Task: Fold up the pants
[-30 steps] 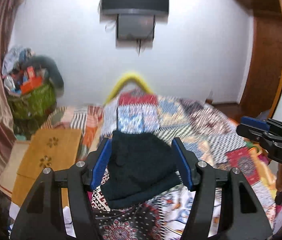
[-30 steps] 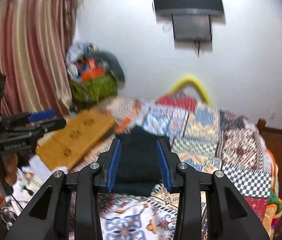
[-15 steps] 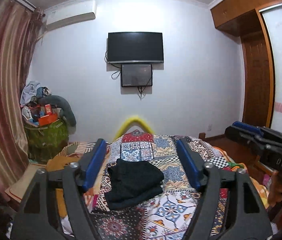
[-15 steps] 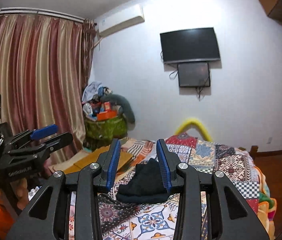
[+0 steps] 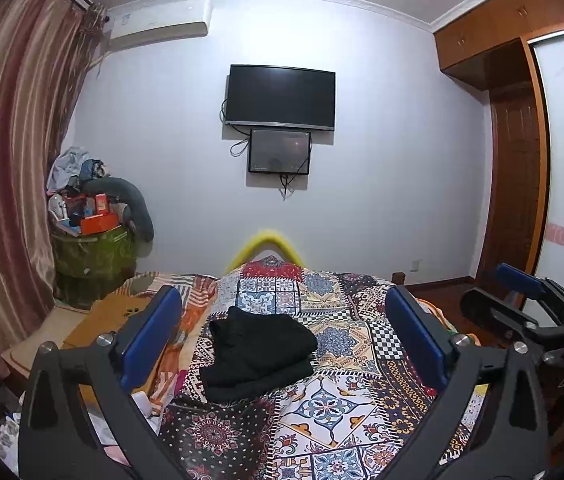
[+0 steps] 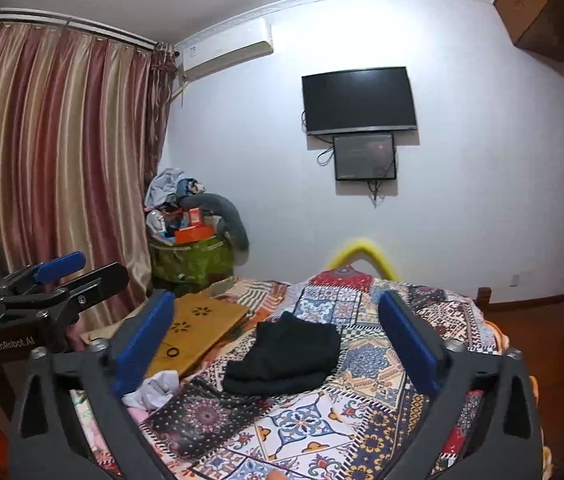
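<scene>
The black pants (image 5: 258,352) lie folded in a compact pile on the patchwork bedspread (image 5: 346,404), also visible as black pants (image 6: 286,356) in the right wrist view. My left gripper (image 5: 283,298) is held back from the pile, its jaws opening wide, and nothing sits between the blue pads. My right gripper (image 6: 276,300) is likewise drawn back with its jaws opening and empty. Each gripper shows at the edge of the other's view: the right gripper (image 5: 522,300) and the left gripper (image 6: 62,276). Neither touches the pants.
Wooden boards (image 6: 198,328) lean at the bed's left side, with a white cloth (image 6: 154,392) beside them. A green bin (image 5: 90,256) heaped with clutter stands by the curtain (image 5: 6,160). A yellow hoop (image 5: 270,240) rises behind the bed, and a wardrobe (image 5: 514,184) stands at right.
Both grippers have pulled back from the pants and tipped upward, so the pile looks smaller and farther off. Both sets of jaws have spread wide.
</scene>
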`<state>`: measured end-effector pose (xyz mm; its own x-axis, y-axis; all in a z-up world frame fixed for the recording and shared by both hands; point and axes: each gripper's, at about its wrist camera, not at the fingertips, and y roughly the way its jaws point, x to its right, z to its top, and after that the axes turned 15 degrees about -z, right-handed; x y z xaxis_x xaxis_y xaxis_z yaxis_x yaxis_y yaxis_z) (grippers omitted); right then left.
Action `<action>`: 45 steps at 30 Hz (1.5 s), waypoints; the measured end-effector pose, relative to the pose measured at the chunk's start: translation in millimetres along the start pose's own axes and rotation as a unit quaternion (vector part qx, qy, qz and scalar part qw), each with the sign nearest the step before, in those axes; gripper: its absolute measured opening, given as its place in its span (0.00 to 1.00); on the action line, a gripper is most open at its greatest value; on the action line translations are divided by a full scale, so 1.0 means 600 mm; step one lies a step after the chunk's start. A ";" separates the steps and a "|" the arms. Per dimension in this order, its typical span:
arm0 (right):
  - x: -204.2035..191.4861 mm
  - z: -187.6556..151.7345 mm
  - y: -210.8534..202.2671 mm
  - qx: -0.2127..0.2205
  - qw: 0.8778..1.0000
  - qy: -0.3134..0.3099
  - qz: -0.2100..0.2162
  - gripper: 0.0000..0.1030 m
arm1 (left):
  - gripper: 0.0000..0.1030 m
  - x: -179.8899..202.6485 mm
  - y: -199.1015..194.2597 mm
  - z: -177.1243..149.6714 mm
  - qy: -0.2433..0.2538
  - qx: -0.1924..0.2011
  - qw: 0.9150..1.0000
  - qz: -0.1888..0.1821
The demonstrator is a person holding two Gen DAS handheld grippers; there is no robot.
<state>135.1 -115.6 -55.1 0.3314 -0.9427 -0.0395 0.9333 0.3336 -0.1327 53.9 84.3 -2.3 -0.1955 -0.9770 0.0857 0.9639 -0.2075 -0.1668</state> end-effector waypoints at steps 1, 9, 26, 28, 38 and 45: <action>0.002 -0.001 -0.007 0.002 1.000 0.000 -0.002 1.00 | 1.00 -0.001 -0.002 -0.001 -0.001 0.002 1.000 0.003; 0.006 -0.010 -0.012 -0.002 1.000 -0.002 -0.003 1.00 | 1.00 -0.012 -0.001 -0.010 -0.015 -0.001 1.000 0.003; 0.010 -0.019 -0.012 -0.020 1.000 0.004 -0.004 1.00 | 1.00 -0.010 0.015 -0.028 -0.018 -0.023 1.000 -0.001; 0.013 -0.020 -0.012 -0.023 1.000 0.007 -0.005 1.00 | 1.00 -0.009 0.016 -0.029 -0.017 -0.024 1.000 -0.001; 0.020 -0.020 -0.013 -0.025 1.000 0.014 -0.010 1.00 | 1.00 0.000 0.021 -0.029 -0.012 -0.024 1.000 0.001; 0.021 -0.020 -0.012 -0.027 0.999 0.016 -0.013 1.00 | 1.00 0.002 0.024 -0.029 -0.011 -0.027 1.000 -0.003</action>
<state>130.6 -130.0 -66.3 0.3015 -0.9511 -0.0671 0.9326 0.3088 -0.1865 64.3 79.2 -21.4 -0.1965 -0.9744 0.1092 0.9515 -0.2164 -0.2187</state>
